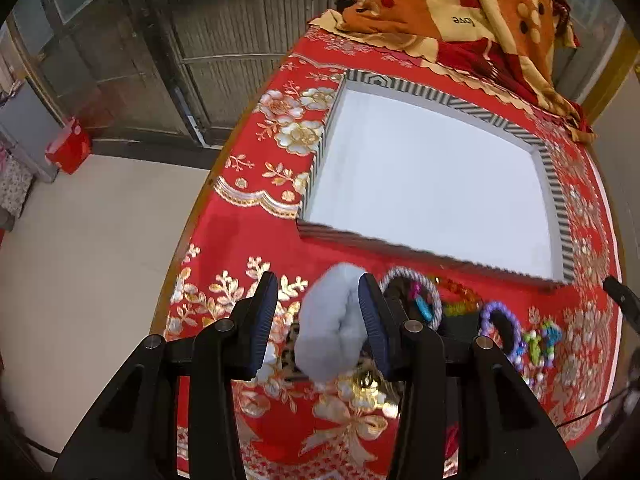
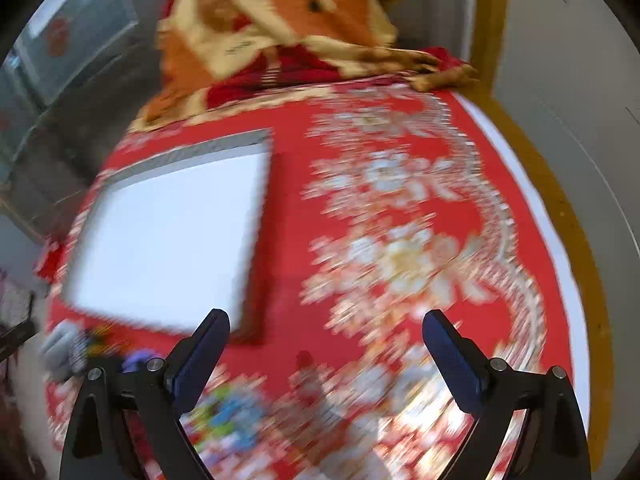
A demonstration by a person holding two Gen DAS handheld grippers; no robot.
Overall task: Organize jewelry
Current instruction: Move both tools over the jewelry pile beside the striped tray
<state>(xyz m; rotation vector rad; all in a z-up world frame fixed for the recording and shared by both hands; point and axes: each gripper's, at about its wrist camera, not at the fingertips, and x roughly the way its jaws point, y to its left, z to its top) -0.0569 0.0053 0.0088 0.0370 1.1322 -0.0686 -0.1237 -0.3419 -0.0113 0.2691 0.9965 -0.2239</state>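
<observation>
A white tray with a striped rim lies on the red floral tablecloth; it also shows blurred in the right wrist view. My left gripper is partly closed around a fluffy grey scrunchie; only its right finger touches it. Right of it lie a grey rope ring, a rainbow bead bracelet, a purple bead bracelet and a colourful bead piece. My right gripper is open and empty above the cloth. The jewelry pile shows blurred at its lower left.
A folded orange and cream blanket lies at the far end of the table. The table's left edge drops to a pale floor with a red bag. A wall stands to the right.
</observation>
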